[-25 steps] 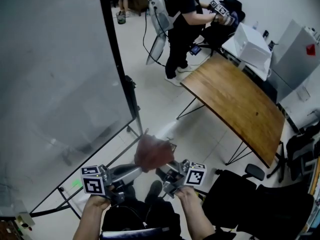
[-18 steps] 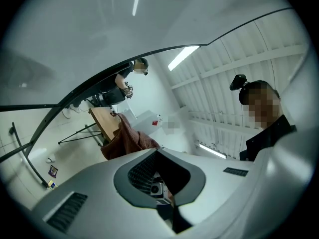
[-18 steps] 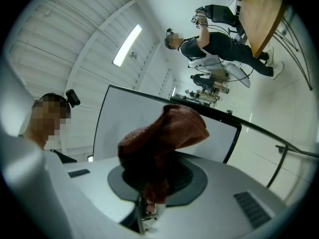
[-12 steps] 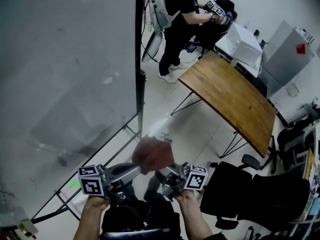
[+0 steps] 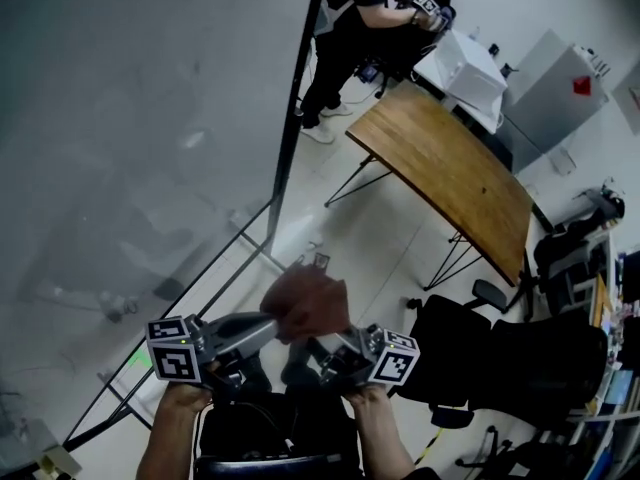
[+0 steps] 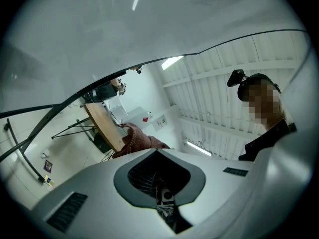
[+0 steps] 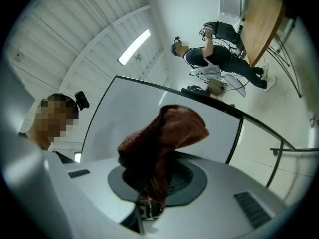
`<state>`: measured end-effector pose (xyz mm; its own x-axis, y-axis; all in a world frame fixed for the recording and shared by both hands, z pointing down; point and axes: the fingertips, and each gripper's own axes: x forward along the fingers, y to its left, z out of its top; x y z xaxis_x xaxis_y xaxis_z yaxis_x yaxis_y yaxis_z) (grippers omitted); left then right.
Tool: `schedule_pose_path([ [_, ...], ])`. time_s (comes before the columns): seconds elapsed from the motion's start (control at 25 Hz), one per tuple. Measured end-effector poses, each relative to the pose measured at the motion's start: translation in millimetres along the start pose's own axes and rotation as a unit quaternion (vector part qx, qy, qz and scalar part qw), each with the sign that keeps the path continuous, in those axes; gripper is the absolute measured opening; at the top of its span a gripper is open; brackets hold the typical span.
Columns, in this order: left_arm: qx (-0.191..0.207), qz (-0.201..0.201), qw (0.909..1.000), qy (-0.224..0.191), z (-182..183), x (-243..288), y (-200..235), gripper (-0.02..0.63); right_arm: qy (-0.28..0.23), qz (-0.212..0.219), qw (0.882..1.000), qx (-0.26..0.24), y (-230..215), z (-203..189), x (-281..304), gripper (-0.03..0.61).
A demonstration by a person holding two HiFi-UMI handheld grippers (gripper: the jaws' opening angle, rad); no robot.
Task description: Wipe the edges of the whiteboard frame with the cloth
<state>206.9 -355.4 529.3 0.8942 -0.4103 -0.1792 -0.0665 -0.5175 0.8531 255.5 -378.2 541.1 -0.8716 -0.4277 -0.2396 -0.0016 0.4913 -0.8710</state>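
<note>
The whiteboard (image 5: pixel 130 118) fills the left of the head view, and its black right frame edge (image 5: pixel 293 118) runs down the middle. A reddish-brown cloth (image 5: pixel 305 303) is bunched above both grippers, low in the view and off the frame. My right gripper (image 5: pixel 318 346) is shut on the cloth (image 7: pixel 169 133), which rises out of its jaws. My left gripper (image 5: pixel 272 325) points at the cloth's lower left with its jaws together. In the left gripper view the cloth (image 6: pixel 139 141) shows just past the tips, and I cannot tell whether it is pinched there.
The board's black stand legs (image 5: pixel 180 328) cross the floor to the left of my grippers. A wooden table (image 5: pixel 450 173) stands to the right, with a white box (image 5: pixel 465 68) behind it. A person (image 5: pixel 350 8) stands at the top. A black office chair (image 5: pixel 470 358) is at the right.
The head view has swung left, so the board's frame edge now sits further right in it. Both grippers and the cloth keep the same pose low in the view.
</note>
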Motion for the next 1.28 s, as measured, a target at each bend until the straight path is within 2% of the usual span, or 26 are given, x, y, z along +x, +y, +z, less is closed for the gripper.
schedule_pose_path([
  [0.24,0.012,0.003,0.9999,-0.008,0.6,-10.2,-11.1,-0.011,0.004,0.012,1.0,-0.004,13.4,-9.4,3.9,0.071],
  [0.68,-0.003,0.014,0.9999,-0.001,1.0,27.9,-18.5,-0.012,0.023,0.015,0.999,-0.025,17.4,20.5,-11.2,0.069],
  [0.84,0.011,0.006,0.9999,-0.006,-1.7,37.6,-13.2,-0.011,0.025,0.016,0.999,-0.025,15.2,27.1,-18.2,0.069],
  [1.28,0.014,0.012,0.9997,-0.013,-10.1,46.0,-10.7,-0.011,0.03,0.021,0.999,-0.02,12.3,27.8,-30.1,0.069],
])
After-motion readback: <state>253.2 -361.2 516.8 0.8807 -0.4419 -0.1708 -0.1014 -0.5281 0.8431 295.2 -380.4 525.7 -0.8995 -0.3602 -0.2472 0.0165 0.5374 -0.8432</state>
